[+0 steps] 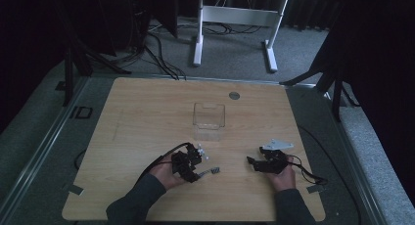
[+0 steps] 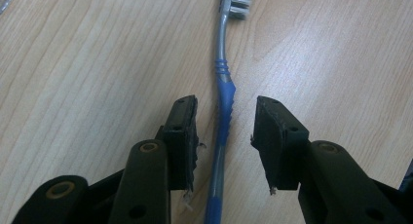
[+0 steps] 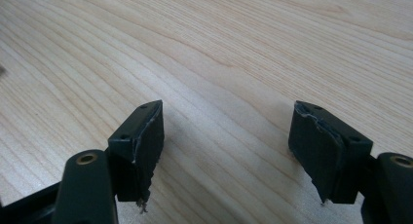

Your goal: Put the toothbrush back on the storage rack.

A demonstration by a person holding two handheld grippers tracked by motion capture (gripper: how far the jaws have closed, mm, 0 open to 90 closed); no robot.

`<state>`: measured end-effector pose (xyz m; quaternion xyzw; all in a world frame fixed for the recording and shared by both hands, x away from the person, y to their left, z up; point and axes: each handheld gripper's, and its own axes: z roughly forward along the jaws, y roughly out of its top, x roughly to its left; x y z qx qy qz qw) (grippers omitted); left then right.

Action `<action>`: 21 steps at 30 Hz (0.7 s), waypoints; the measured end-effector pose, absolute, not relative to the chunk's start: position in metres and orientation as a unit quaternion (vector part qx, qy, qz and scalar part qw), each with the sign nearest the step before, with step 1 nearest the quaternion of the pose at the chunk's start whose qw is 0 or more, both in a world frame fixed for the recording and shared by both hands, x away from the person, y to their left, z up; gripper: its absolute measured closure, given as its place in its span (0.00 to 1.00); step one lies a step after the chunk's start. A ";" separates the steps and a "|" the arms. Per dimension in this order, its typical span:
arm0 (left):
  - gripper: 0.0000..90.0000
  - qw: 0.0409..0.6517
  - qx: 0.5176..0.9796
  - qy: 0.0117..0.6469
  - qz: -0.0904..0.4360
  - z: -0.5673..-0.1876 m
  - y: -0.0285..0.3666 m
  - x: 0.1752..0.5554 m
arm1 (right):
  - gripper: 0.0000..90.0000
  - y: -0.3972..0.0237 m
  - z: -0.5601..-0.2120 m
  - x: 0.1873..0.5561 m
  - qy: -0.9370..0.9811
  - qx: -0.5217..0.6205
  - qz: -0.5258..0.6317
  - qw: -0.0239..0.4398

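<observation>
Both tongs gape low; toothbrush between left's.

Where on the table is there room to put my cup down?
The wooden table is bare left of the clear plastic box and beyond it. It's crowded near the blue-and-grey toothbrush, between the open left gripper jaws.
</observation>
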<state>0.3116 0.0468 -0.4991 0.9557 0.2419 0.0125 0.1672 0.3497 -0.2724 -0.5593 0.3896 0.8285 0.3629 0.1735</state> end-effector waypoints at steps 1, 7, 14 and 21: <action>0.67 0.166 0.956 0.241 0.012 -0.499 0.047 0.312 | 0.32 -0.272 -0.559 0.350 0.828 0.390 0.363 0.173; 0.69 0.157 0.958 0.238 0.013 -0.500 0.046 0.311 | 0.32 -0.272 -0.559 0.350 0.828 0.390 0.363 0.173; 0.71 0.139 0.962 0.234 0.010 -0.504 0.041 0.310 | 0.32 -0.272 -0.559 0.350 0.828 0.390 0.363 0.173; 0.73 0.128 0.963 0.235 0.011 -0.506 0.039 0.311 | 0.32 -0.272 -0.559 0.350 0.828 0.390 0.363 0.173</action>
